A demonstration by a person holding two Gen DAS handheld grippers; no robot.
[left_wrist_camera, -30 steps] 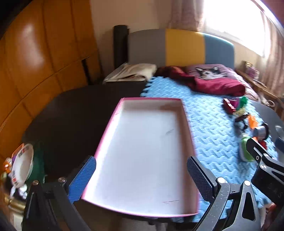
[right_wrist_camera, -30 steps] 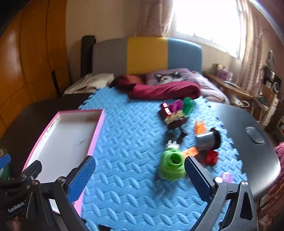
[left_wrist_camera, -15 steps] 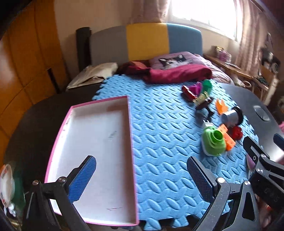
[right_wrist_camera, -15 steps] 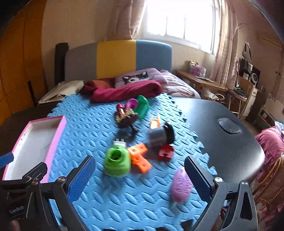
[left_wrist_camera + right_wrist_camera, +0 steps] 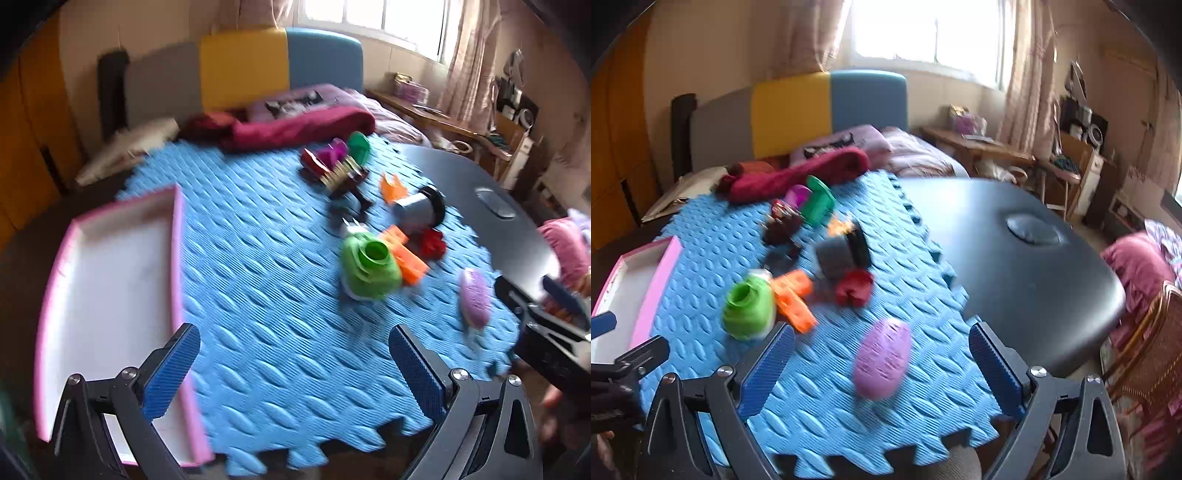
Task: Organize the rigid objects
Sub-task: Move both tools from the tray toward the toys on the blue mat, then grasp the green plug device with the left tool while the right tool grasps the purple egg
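Blue-padded right gripper [image 5: 881,363] is hovering over a blurred, seemingly egg-shaped purple toy [image 5: 882,360], its fingers apart, just narrowing, gripping nothing; left gripper [image 5: 293,363] fingers spread.

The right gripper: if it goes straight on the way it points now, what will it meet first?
Most likely the purple oval toy. It lies on the blue foam mat in front of the right gripper, between its open fingers, untouched. Depth is unclear, so it may meet the mat first.
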